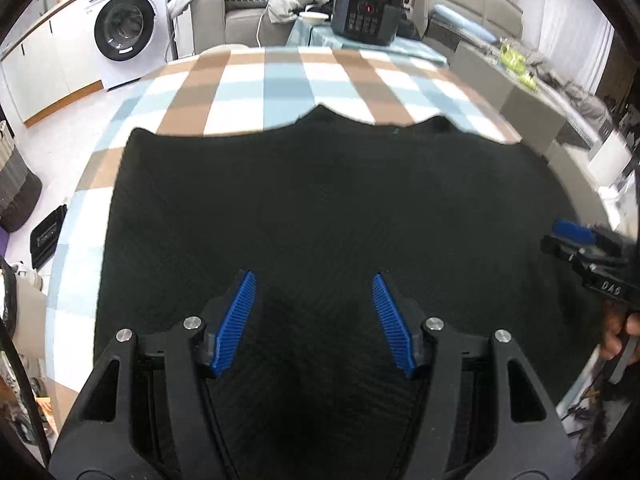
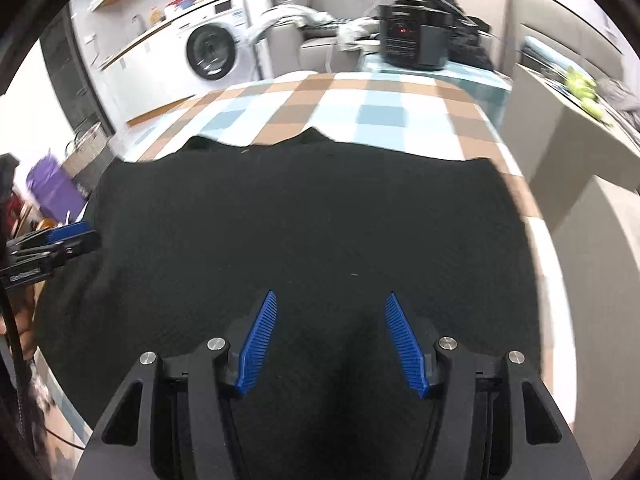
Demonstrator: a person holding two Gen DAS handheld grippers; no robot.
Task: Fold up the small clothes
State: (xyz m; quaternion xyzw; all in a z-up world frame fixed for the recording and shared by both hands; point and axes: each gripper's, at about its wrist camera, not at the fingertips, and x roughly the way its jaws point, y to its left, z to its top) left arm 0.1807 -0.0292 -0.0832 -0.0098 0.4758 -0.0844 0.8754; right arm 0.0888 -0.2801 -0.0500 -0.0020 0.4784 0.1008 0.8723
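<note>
Black garment (image 1: 320, 208) near edge hidden under left gripper (image 1: 314, 320) and right gripper (image 2: 331, 340), both wide, empty, checked tablecloth (image 1: 280, 80) blurred.

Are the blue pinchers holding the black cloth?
No. The left gripper and right gripper are open above the black cloth, gripping nothing.

Bright even indoor light; strong fisheye bending, black vignette at corners; motion blur across background, right view worse.
</note>
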